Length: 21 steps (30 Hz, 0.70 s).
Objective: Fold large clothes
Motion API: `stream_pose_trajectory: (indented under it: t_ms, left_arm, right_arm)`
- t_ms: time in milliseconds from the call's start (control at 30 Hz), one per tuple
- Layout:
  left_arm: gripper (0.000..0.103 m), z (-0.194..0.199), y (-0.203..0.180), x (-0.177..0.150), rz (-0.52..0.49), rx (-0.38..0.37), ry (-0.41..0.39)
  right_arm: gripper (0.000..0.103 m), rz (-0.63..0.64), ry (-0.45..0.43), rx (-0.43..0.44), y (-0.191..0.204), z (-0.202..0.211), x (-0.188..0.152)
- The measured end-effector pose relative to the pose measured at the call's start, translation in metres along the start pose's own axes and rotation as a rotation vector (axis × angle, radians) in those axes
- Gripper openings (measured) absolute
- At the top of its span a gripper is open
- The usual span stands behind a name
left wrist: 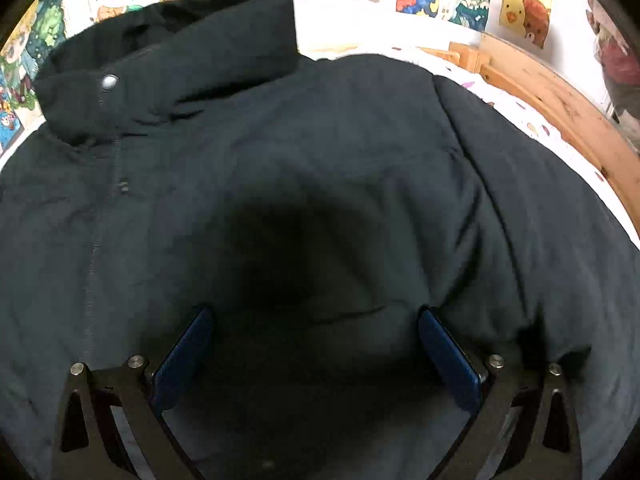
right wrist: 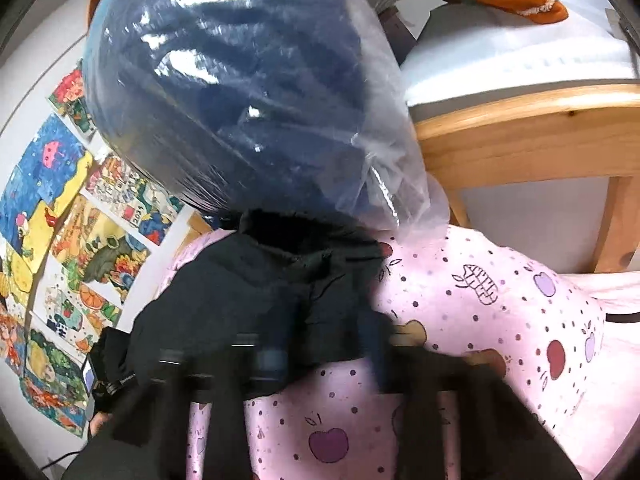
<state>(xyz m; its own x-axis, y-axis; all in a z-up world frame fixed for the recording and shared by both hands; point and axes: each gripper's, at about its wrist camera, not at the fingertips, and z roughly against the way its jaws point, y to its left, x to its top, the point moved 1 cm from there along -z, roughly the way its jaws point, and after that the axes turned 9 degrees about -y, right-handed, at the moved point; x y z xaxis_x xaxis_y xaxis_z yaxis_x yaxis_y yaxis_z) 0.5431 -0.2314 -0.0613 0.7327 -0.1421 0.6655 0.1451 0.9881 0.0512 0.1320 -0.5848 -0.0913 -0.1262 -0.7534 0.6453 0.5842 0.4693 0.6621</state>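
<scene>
A large black padded jacket [left wrist: 320, 168] lies spread on the bed and fills the left wrist view, its collar with a metal snap [left wrist: 110, 82] at the upper left. My left gripper [left wrist: 316, 320] is open just above the jacket's chest, blue pads wide apart, nothing between them. In the right wrist view part of the same black jacket [right wrist: 256, 292] lies bunched on the pink bedding. My right gripper [right wrist: 320, 352] is motion-blurred at the jacket's edge; I cannot tell whether the jaws are open or shut.
A pink apple-print duvet [right wrist: 480, 312] covers the bed. A clear plastic bag holding dark blue cloth [right wrist: 240, 92] hangs above. A wooden bed frame [right wrist: 520, 136] stands to the right, with its rail [left wrist: 560, 100] in the left wrist view. Colourful posters [right wrist: 60, 216] cover the wall.
</scene>
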Motion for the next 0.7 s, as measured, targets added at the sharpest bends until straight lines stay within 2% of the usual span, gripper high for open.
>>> stream_pose_trajectory:
  t_ms: [133, 200, 300, 400, 500, 567, 700]
  left_arm:
    - [0.103, 0.041, 0.027, -0.006, -0.040, -0.023, -0.069]
    - [0.103, 0.064, 0.044, -0.009, -0.061, -0.032, -0.093]
    - [0.103, 0.109, 0.078, -0.017, -0.068, -0.079, -0.123]
    - [0.103, 0.148, 0.116, -0.025, -0.041, -0.100, -0.161]
    - [0.103, 0.183, 0.154, -0.030, 0.015, -0.120, -0.198]
    - [0.103, 0.199, 0.180, -0.034, 0.067, -0.134, -0.223]
    - [0.103, 0.226, 0.219, -0.048, 0.134, -0.172, -0.267]
  right_arm:
    - [0.007, 0.097, -0.038, 0.063, 0.030, 0.026, 0.005]
    - [0.007, 0.181, -0.070, 0.114, 0.063, 0.043, 0.010]
    - [0.007, 0.297, -0.080, 0.229, 0.123, 0.061, 0.023]
    - [0.007, 0.436, -0.076, 0.379, 0.200, 0.076, 0.040]
    - [0.007, 0.533, -0.020, 0.537, 0.282, 0.086, 0.046]
    - [0.007, 0.644, 0.040, 0.656, 0.352, 0.095, 0.038]
    - [0.007, 0.850, 0.178, 0.832, 0.462, 0.111, -0.015]
